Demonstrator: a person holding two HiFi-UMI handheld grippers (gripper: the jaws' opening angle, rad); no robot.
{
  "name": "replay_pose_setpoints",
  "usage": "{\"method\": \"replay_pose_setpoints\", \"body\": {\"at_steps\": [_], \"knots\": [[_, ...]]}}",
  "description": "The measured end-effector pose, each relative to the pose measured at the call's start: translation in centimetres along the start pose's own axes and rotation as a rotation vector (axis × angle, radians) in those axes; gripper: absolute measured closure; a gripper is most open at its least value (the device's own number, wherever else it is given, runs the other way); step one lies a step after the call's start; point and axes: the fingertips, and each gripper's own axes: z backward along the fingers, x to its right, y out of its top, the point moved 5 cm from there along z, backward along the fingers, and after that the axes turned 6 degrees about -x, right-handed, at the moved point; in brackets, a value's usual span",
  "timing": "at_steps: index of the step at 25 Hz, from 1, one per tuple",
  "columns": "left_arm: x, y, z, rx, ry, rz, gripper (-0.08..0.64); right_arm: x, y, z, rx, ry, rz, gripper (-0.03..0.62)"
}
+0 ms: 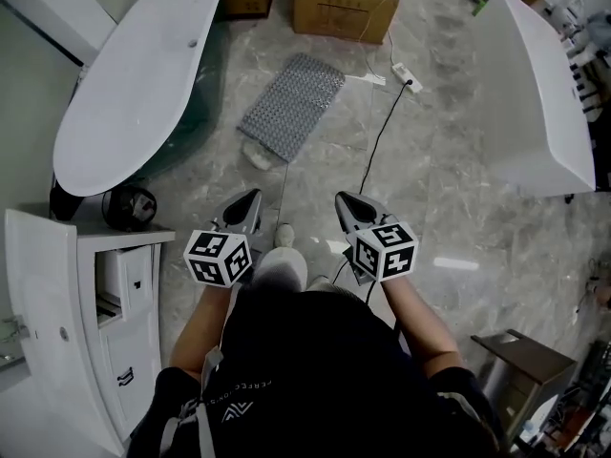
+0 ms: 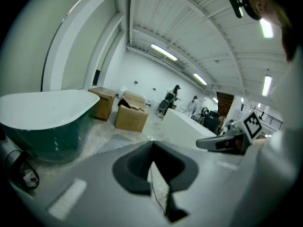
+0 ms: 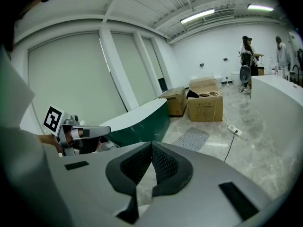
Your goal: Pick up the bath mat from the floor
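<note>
The grey textured bath mat point(image 1: 292, 104) lies flat on the marble floor ahead of me, between the bathtub and the boxes; it also shows in the right gripper view as a grey bath mat point(image 3: 190, 139). My left gripper point(image 1: 251, 198) and right gripper point(image 1: 342, 199) are held side by side at waist height, well short of the mat, pointing toward it. Both have their jaws closed tip to tip with nothing between them. In the left gripper view the mat is hidden behind the left gripper point(image 2: 151, 145) body.
A white and green bathtub point(image 1: 134, 84) stands at the left, a white tub point(image 1: 539, 93) at the right. Cardboard boxes point(image 1: 344, 6) sit beyond the mat. A power strip point(image 1: 405, 74) and black cable point(image 1: 377, 141) run across the floor. A white cabinet point(image 1: 57, 322) is at my left.
</note>
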Motion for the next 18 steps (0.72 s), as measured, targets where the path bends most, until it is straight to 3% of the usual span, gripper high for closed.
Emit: {"method": "replay_pose_setpoints", "body": {"at_steps": [10,18], "knots": [[-7.5,3.4,-3.2,-0.039,-0.028,0.014,0.554,-0.3,4.2,-7.9,-0.037,-0.006,-0.009,0.594],[-10.6,4.3,-5.6,-0.081,-0.02,0.031,0.554,0.6,6.0,-11.6,-0.079,-0.002,0.006,0.594]]}}
